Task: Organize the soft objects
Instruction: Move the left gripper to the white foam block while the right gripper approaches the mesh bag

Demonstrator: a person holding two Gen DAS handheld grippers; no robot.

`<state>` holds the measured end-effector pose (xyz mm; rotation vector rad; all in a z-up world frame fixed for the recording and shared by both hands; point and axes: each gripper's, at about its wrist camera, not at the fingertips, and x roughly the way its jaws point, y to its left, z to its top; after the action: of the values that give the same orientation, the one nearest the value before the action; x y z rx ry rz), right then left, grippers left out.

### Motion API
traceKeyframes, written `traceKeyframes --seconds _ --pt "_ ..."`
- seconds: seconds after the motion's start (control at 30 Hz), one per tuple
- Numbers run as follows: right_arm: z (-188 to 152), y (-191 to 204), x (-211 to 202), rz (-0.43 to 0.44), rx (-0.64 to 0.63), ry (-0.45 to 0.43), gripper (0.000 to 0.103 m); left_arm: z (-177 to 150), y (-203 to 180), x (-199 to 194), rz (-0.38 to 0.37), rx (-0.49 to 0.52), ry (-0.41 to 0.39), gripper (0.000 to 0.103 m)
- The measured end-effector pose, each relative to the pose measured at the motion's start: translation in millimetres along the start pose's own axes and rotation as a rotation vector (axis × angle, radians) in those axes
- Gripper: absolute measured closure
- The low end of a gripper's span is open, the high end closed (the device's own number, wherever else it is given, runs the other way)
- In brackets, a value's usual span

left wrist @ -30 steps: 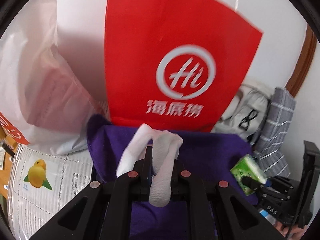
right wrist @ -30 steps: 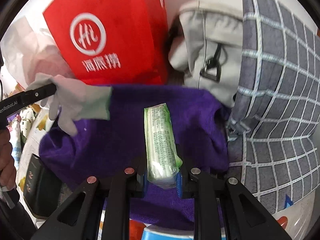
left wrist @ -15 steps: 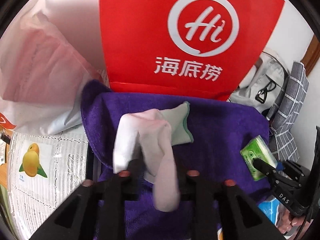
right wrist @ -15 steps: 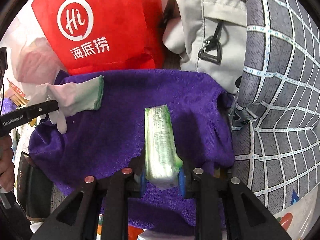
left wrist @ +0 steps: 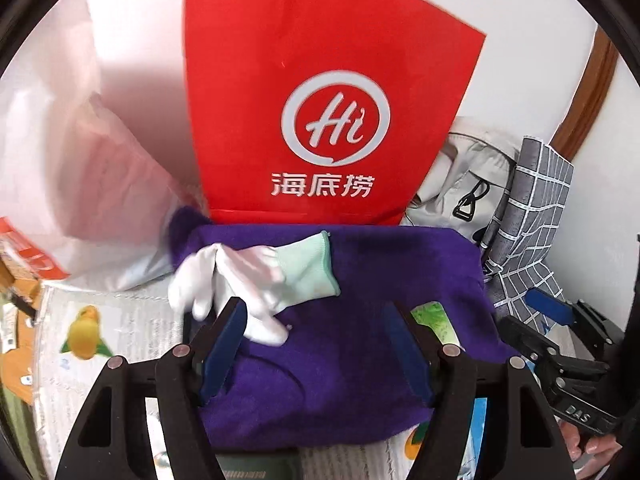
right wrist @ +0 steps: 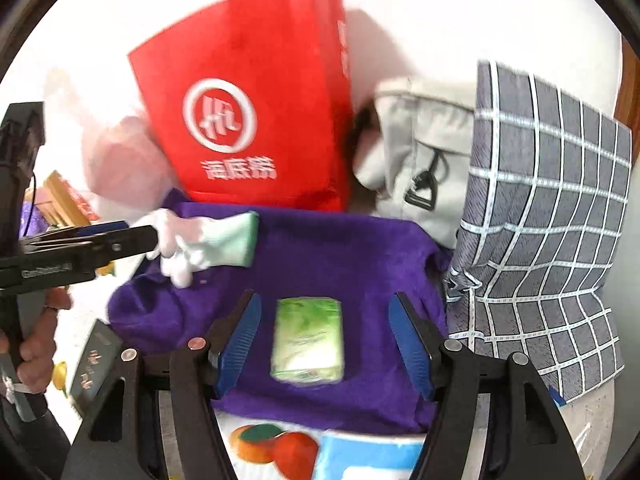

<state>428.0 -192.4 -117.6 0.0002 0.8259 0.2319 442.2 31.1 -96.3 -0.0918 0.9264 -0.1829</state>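
Note:
A purple towel (left wrist: 360,320) (right wrist: 332,264) lies spread flat. A white glove with a pale green cuff (left wrist: 256,276) (right wrist: 204,240) lies on the towel's left part. My left gripper (left wrist: 316,316) hangs above the towel, jaws opening, and the glove lies free beside the left pad. A green tissue pack (right wrist: 308,340) (left wrist: 436,320) rests on the towel's right part. My right gripper (right wrist: 324,312) is over it, jaws opening, with the pack lying loose between the pads, touching neither.
A red paper bag (left wrist: 320,120) stands behind the towel, with a white plastic bag (left wrist: 100,184) to its left. A grey backpack (right wrist: 424,160) and a grey checked cushion (right wrist: 540,220) crowd the right. Printed packaging (left wrist: 100,340) lies under the towel.
Both grippers opened and rose. The glove dropped from the left jaws onto the towel. The tissue pack left the right jaws and lies flat on the towel.

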Motion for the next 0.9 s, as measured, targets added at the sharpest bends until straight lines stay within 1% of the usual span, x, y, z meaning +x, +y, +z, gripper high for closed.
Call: traceKeyframes --seconds 0.13,0.27,0.4,0.5,0.6,0.8,0.9 --pt "-19 13 -31 0.007 -0.021 -0.022 0.034 -19 11 -21 -0.013 -0.041 -0.009 0.033" --pt "-44 26 -50 0.025 -0.025 -0.012 0.034 -45 19 -46 0.034 -0.051 -0.022 0.033" --pt "-71 45 -60 0.054 -0.030 0.012 0.034 -74 27 -67 0.044 -0.091 -0.034 0.033" --pt "-99 58 -76 0.080 -0.048 0.037 0.034 -92 25 -78 0.063 -0.075 -0.032 0.034" --pt "-126 61 -90 0.085 -0.041 0.045 0.035 -114 22 -91 0.079 -0.066 -0.037 0.033" --pt "-188 55 -111 0.079 -0.014 0.111 0.036 -161 23 -107 0.047 -0.088 -0.029 0.033" --pt "-215 53 -119 0.114 0.016 0.146 0.036 -180 21 -112 0.044 -0.103 -0.023 0.033"
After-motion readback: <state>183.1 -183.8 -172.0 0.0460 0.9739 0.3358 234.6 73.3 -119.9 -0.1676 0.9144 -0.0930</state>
